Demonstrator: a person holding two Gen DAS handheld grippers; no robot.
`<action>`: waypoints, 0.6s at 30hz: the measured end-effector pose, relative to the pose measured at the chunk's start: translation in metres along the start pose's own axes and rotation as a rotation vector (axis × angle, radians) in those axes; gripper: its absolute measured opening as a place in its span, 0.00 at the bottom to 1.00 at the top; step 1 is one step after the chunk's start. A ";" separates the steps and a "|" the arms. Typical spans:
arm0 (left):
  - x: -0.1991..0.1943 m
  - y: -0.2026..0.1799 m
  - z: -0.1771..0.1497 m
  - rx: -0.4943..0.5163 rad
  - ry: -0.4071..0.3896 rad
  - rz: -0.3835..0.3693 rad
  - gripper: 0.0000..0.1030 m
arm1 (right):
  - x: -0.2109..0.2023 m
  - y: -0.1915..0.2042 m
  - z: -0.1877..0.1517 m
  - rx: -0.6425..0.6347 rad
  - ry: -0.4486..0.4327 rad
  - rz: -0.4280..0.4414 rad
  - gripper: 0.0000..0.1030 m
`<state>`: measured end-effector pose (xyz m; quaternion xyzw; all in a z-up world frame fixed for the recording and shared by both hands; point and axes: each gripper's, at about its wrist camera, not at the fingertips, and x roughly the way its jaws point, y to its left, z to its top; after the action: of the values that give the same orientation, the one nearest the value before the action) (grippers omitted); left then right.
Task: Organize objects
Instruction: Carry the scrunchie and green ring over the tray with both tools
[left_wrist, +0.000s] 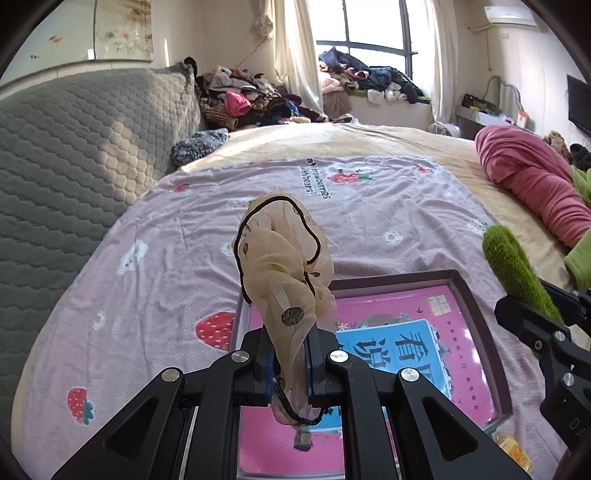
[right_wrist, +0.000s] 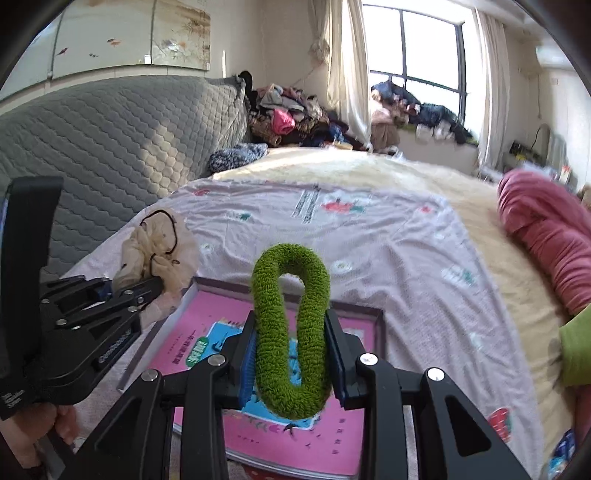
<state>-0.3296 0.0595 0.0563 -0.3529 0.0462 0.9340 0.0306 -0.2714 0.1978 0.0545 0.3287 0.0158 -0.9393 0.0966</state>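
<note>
My left gripper (left_wrist: 289, 363) is shut on a beige sheer scrunchie (left_wrist: 280, 258) with black trim and holds it up above the near left corner of a shallow box (left_wrist: 476, 295) that holds a pink book (left_wrist: 391, 332). My right gripper (right_wrist: 291, 354) is shut on a fuzzy green scrunchie (right_wrist: 291, 332) and holds it above the same box (right_wrist: 354, 308) and book (right_wrist: 207, 321). The green scrunchie shows at the right in the left wrist view (left_wrist: 513, 266). The left gripper with the beige scrunchie (right_wrist: 155, 254) shows at the left in the right wrist view.
The box lies on a pink strawberry-print sheet (left_wrist: 155, 280) over a bed. A grey quilted headboard (left_wrist: 74, 147) stands at the left. A rolled red blanket (left_wrist: 532, 184) lies at the right. Piles of clothes (left_wrist: 243, 96) sit beyond the bed, by the window.
</note>
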 end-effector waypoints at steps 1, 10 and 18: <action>0.007 0.000 0.001 -0.002 0.018 -0.010 0.11 | 0.004 0.000 0.001 -0.010 0.006 -0.004 0.33; 0.062 -0.010 0.000 0.026 0.133 -0.018 0.11 | 0.054 -0.007 0.005 -0.028 0.132 -0.002 0.33; 0.093 -0.017 -0.005 0.046 0.197 -0.017 0.12 | 0.102 -0.008 -0.006 -0.035 0.249 -0.005 0.32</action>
<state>-0.3945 0.0779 -0.0103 -0.4428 0.0672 0.8931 0.0419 -0.3470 0.1884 -0.0136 0.4411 0.0447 -0.8911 0.0972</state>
